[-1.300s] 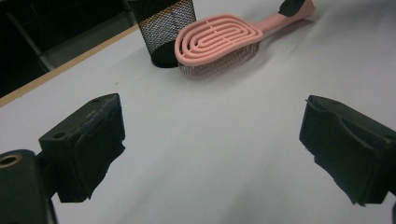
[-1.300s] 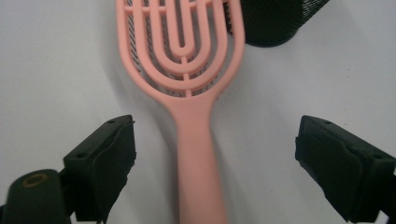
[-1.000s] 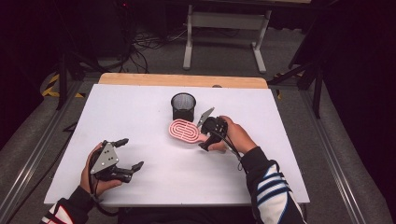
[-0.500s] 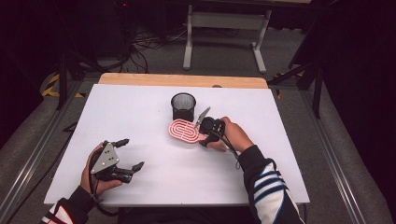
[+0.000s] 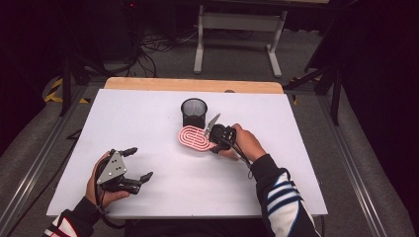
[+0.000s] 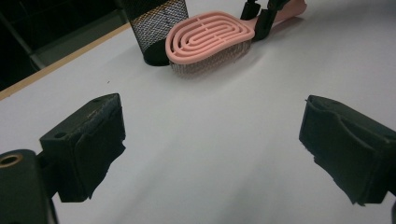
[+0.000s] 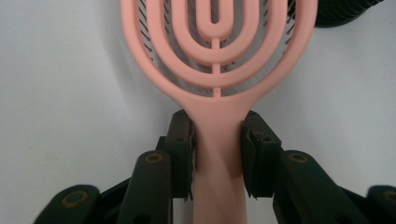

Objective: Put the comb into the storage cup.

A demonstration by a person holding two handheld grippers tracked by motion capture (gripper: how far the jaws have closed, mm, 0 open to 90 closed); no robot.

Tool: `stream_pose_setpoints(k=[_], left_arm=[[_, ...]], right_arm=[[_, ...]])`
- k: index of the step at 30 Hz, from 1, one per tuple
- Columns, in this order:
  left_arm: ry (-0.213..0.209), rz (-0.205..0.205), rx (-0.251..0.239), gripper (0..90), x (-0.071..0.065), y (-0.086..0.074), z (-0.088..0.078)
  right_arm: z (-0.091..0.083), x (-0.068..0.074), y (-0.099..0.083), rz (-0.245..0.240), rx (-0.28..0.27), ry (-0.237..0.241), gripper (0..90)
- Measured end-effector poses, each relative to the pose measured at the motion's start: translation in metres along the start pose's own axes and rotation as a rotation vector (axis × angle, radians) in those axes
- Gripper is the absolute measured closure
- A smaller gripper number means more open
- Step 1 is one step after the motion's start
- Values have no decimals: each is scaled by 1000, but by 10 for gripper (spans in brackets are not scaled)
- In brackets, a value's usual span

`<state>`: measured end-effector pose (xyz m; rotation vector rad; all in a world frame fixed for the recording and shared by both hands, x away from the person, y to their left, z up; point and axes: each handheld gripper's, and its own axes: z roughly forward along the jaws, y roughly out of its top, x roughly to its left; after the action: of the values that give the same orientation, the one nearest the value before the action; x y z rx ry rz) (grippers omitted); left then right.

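Observation:
A pink hairbrush with looped ribs lies bristles-down on the white table, just in front of a black mesh cup. My right gripper has just been closing its jaws, and both pads now press on the brush's handle. In the right gripper view the brush head stretches away from the jaws. My left gripper rests at the near left of the table, held in a hand, open with nothing between its fingers. Its own view shows the hairbrush and the cup farther off.
The table's far edge is a wooden strip. Beyond it stand a metal frame and cables on the floor. A striped sleeve comes in at the lower right. Bare white surface lies between the two grippers.
The right gripper's jaws have drawn in onto the brush handle. Both hands have stayed in place, and the brush has not moved.

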<state>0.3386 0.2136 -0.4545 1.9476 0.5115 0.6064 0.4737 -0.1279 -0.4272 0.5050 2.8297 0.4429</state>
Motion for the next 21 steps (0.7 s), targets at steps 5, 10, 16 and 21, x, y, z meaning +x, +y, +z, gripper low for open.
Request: stream_pose_setpoints(k=[5,10,16,21], left_arm=[[1,2,0,81,0,0,0],[11,-4,-13,91,0,0,-2],[14,-6,-14,91,0,0,-2],[20,-9,-15,93,1,0,-2]], right_arm=[[-1,2,-4,0,-34,-7,689],[-3,4,-9,4,-81,-11,693],[-3,12,-14,-12,-116,-40,697],[-3,14,-19,-4,-146,-50,698]])
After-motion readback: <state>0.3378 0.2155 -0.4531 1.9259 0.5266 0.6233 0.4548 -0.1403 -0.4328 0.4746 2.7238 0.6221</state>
